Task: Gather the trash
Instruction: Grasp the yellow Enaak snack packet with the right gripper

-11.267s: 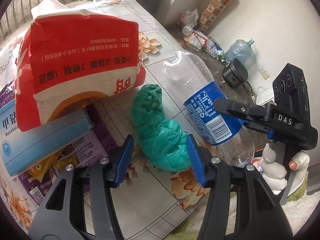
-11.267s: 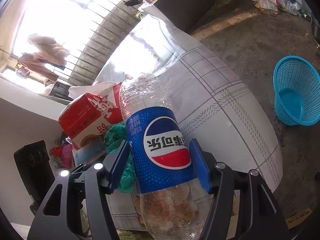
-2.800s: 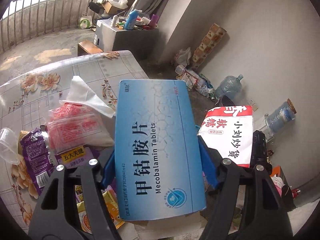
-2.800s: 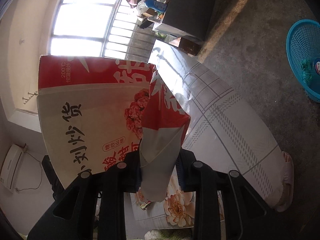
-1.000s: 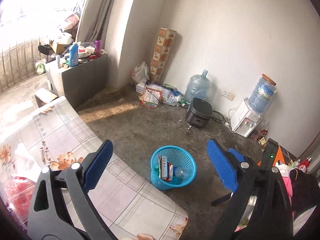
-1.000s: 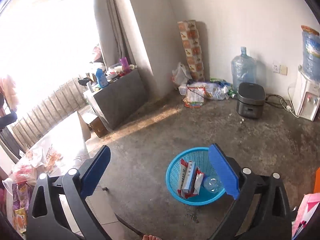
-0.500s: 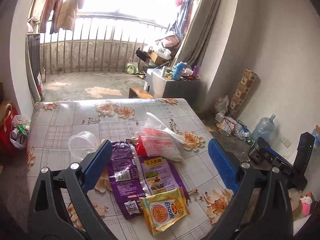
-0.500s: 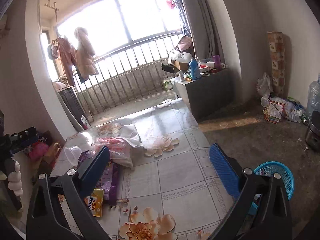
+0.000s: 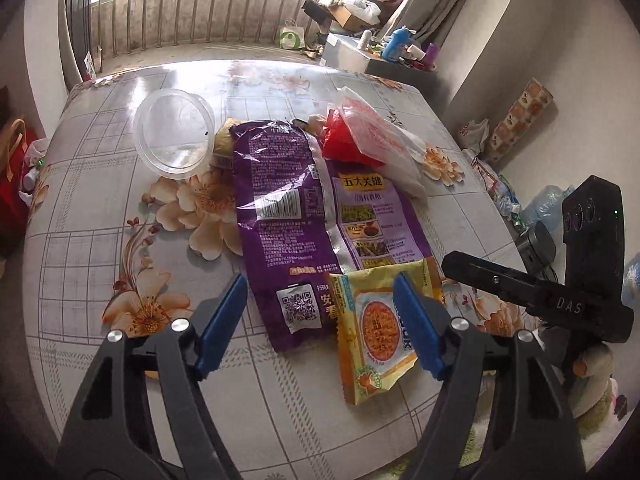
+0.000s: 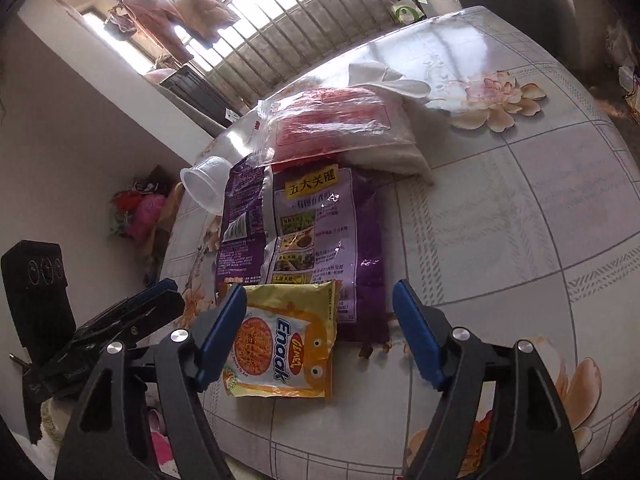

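On the near edge of the surface: the left claw (image 9: 320,322) and the right claw (image 10: 318,330) are both hanging over the same litter pile, each partly spread with nothing between the pads, and both have just been narrowing.
Where the trash is lying: a yellow snack packet (image 9: 374,330) is resting nearest, overlapping the near end of a long purple wrapper (image 9: 288,216); beyond them a clear bag with red print (image 9: 372,136) is lying over a white tissue (image 10: 394,76), and a clear plastic cup (image 9: 174,136) is lying on its side to the far left.
Risk of a clash: in my judgement both claws are aiming at the yellow snack packet, so they could be bumping each other or tugging it two ways.
Risk of a missed pinch: the packet and wrapper are lying flat against the flowered surface (image 9: 80,240), so the pads may be sliding over the film without catching an edge.
Risk of dragging: since the packet is overlapping the wrapper, lifting one could be pulling the other toward the near edge and off it.
Risk with the cup: it is looking light and round, so a nudge could be rolling it away.
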`<state>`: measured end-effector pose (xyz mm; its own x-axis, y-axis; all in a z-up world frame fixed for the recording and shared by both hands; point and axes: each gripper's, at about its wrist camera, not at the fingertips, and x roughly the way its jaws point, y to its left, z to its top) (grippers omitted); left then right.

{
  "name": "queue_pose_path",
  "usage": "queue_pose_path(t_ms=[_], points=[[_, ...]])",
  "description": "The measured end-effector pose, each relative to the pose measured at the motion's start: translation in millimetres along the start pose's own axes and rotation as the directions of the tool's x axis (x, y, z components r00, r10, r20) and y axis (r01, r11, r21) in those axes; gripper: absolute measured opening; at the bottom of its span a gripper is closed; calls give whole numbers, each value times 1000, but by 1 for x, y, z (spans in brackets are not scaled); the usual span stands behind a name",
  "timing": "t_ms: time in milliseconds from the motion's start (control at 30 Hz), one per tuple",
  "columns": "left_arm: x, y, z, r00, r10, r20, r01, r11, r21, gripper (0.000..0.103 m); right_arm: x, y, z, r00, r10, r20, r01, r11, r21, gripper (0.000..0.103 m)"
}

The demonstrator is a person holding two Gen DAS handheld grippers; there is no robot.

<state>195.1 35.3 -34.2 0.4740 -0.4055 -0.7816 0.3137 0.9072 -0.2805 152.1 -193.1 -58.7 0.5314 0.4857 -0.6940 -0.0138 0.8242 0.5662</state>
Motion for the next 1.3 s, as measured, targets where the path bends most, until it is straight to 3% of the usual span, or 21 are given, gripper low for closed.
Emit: queue_pose_path(t_ms=[233,533,833,1300], points=[[36,-9,-8,994,-24,-102,15,996,-84,43,9,-12,6,997,66,-49,-65,998,22,53],[44,-17,-11,992,2,-129,-20,990,-137,18,17,-18,0,985,135,-110,-133,991,23,36],[43,-33,-2,992,19,-122,-34,992,-124,12,12,-28,3,983,161,-89,-158,986,48,30],[43,-52,16,994,5,-110,-14,996,-84,12,7,-42,4,983,176,-50,-171,981,90,30]])
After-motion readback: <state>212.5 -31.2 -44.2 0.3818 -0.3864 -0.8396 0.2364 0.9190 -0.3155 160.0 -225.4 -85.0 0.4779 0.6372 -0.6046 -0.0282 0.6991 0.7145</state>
